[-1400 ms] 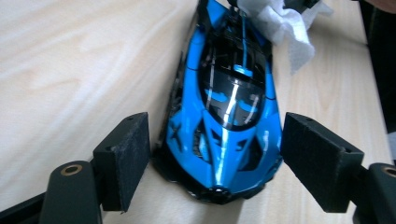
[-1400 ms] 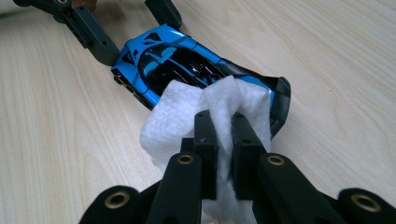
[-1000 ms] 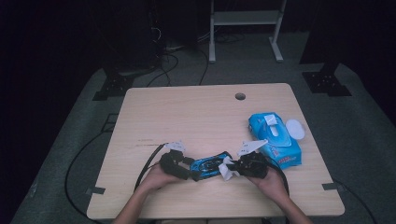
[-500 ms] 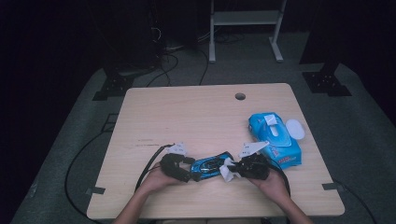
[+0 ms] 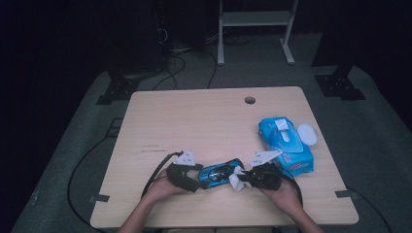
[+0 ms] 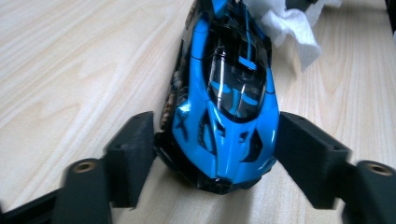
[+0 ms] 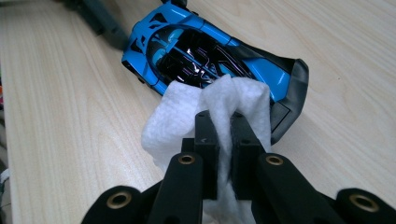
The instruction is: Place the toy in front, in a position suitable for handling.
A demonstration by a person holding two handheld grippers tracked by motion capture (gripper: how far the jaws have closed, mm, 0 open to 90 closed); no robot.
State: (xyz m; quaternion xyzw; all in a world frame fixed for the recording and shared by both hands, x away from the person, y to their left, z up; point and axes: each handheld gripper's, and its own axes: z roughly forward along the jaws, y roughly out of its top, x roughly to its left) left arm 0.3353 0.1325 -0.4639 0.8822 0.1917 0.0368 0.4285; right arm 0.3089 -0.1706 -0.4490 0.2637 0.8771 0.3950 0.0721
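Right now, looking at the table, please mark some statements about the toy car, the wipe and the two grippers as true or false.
1. The right gripper is shut on a white wipe. True.
2. The toy car is red. False: it is blue and black.
3. The left gripper has one end of the car between its jaws, which have just been closing. True.
4. The blue wipes pack lies at the table's left edge. False: it lies on the right side.
5. The wipe touches the car. True.

Your wooden table [image 5: 194, 126] carries the blue toy car [image 5: 221, 172] near you, blue wipes pack [image 5: 284, 145] at right.
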